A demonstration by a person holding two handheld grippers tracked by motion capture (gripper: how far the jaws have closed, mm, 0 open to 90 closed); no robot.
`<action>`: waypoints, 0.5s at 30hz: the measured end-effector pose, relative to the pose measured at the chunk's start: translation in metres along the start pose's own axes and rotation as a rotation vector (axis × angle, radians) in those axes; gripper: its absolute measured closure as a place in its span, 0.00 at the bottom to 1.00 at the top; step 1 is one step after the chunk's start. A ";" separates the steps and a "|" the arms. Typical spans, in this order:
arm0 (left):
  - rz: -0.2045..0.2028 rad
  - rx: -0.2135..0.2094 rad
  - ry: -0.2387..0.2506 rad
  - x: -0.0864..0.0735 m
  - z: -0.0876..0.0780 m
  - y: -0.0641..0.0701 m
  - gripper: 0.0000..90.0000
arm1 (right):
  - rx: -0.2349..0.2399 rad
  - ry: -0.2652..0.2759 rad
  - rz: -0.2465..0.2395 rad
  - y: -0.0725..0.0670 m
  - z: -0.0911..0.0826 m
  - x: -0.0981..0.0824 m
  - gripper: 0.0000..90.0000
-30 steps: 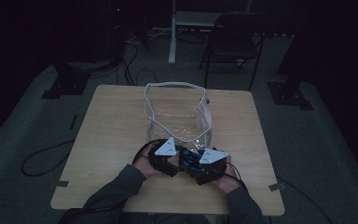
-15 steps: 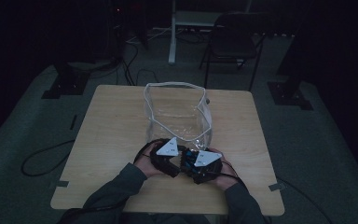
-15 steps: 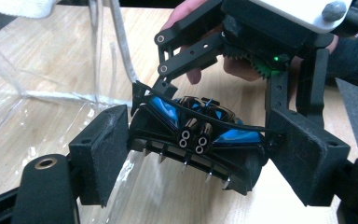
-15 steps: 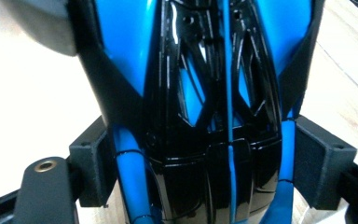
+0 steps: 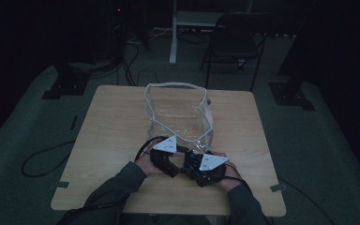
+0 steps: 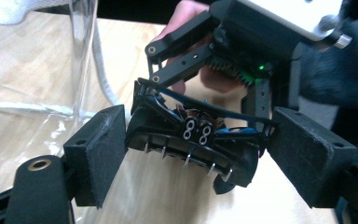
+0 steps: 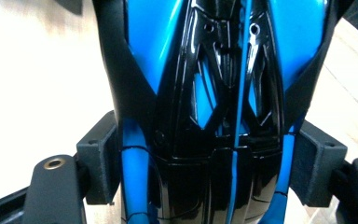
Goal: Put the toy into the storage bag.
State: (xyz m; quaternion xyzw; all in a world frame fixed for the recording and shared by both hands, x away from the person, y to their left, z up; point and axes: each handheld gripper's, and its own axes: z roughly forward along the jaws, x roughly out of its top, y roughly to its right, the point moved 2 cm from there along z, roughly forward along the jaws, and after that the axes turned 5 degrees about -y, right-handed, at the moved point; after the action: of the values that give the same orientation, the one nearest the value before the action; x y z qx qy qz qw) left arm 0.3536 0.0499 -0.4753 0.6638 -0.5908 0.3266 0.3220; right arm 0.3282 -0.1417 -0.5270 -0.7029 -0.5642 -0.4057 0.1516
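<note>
Blue-black toy (image 7: 205, 116) between right claw (image 7: 205, 158) pads

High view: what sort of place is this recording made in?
Probably a dim lab or studio set up for recording: a lone wooden table on grey carpet, cables across the floor, a folding chair and stand bases behind.

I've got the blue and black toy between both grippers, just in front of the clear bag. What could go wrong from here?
1. The right gripper has just been closing on the blue and black toy; its glossy shell could slip.
2. The left gripper stands open around the toy's end, where thin metal pins stick out; closing there could bend them.
3. The clear bag stands unsupported; a nudge from the toy could tip it.
</note>
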 end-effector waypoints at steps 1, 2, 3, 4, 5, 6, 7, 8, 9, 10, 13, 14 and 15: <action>0.000 -0.008 -0.001 0.000 0.001 0.000 0.22 | -0.002 0.007 -0.006 0.000 -0.001 0.000 0.28; 0.005 -0.013 -0.007 0.000 0.002 0.000 0.21 | -0.002 0.007 -0.007 0.000 -0.001 0.000 0.28; 0.006 -0.013 -0.009 0.000 0.002 0.001 0.20 | 0.005 0.012 -0.003 0.000 -0.002 0.000 0.28; 0.011 -0.020 -0.014 -0.001 0.003 0.001 0.19 | 0.001 0.012 -0.005 0.000 -0.002 0.000 0.28; 0.018 -0.023 -0.021 -0.001 0.003 0.002 0.17 | 0.006 0.011 -0.007 0.000 -0.002 0.000 0.28; 0.024 -0.016 -0.024 0.000 0.004 0.002 0.17 | 0.012 0.013 -0.007 0.000 -0.002 0.000 0.28; 0.033 -0.013 -0.024 0.000 0.005 0.003 0.17 | 0.014 0.014 -0.005 0.000 -0.002 -0.001 0.28; 0.044 -0.005 -0.021 0.001 0.006 0.004 0.17 | 0.021 0.019 -0.004 0.000 -0.002 0.000 0.28; 0.059 0.006 -0.026 0.001 0.007 0.005 0.17 | 0.028 0.022 -0.002 -0.001 -0.002 0.000 0.28; 0.074 0.008 -0.032 0.002 0.008 0.007 0.17 | 0.030 0.022 -0.005 -0.001 -0.002 0.000 0.28; 0.106 0.012 -0.046 0.003 0.012 0.009 0.17 | 0.044 0.028 -0.010 -0.002 -0.001 0.002 0.28; 0.110 0.011 -0.051 0.003 0.012 0.010 0.17 | 0.048 0.029 -0.010 -0.003 -0.001 0.002 0.28; 0.108 0.005 -0.051 0.002 0.012 0.010 0.17 | 0.052 0.028 -0.010 -0.003 -0.001 0.002 0.28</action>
State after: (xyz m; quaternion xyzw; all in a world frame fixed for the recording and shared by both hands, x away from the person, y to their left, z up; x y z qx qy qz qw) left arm 0.3448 0.0380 -0.4800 0.6399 -0.6328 0.3280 0.2872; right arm 0.3251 -0.1400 -0.5255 -0.6900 -0.5759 -0.4017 0.1756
